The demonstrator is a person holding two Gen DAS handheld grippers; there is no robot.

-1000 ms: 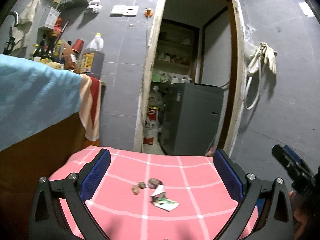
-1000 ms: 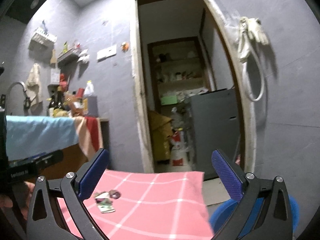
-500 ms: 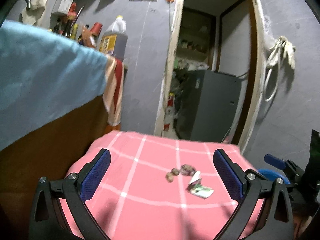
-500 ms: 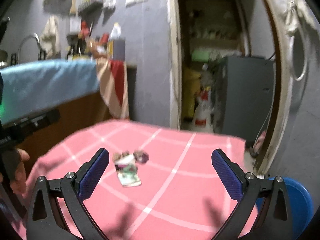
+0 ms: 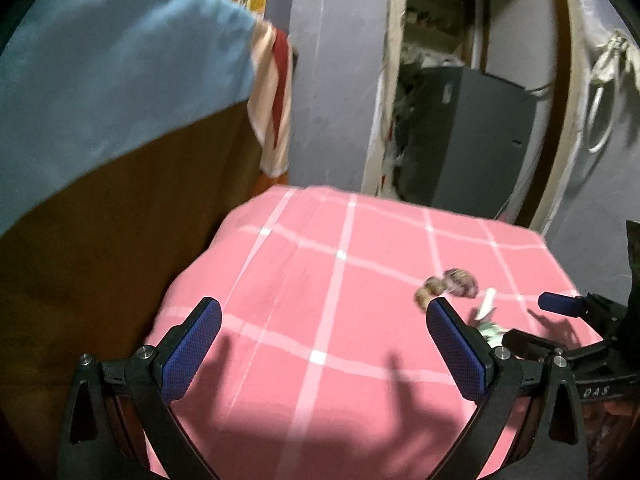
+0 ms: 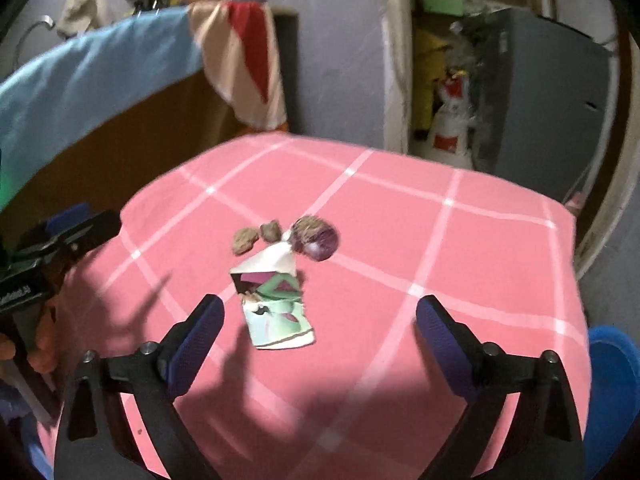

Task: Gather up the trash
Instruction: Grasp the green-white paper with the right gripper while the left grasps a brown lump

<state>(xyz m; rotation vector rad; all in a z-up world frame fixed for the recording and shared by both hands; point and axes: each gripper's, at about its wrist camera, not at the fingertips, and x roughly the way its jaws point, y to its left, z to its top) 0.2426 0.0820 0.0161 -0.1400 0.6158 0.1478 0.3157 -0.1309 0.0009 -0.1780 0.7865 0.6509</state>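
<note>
On the pink checked tablecloth (image 6: 460, 248) lies a crumpled green and white wrapper (image 6: 274, 304), and just beyond it a purple-brown peel (image 6: 316, 236) and two small brown scraps (image 6: 245, 240). My right gripper (image 6: 320, 304) hovers above the cloth with its jaws wide but closing. The wrapper shows between its fingers, nearer the left one, untouched. My left gripper (image 5: 323, 304) is open over bare cloth. In its view the peel (image 5: 460, 282) and scraps (image 5: 430, 290) sit past its right finger, which half hides the wrapper (image 5: 486, 312).
A blue tub (image 6: 612, 364) stands low beside the table's right edge. A brown cabinet draped with blue cloth (image 5: 100, 80) and a striped towel (image 5: 276, 92) flanks the left side. Behind the table is a doorway with a grey appliance (image 5: 472, 136).
Both grippers have tipped down and come closer to the table. The trash now sits between the right gripper's fingers and has slid right in the left view. The right jaws have narrowed slightly.
</note>
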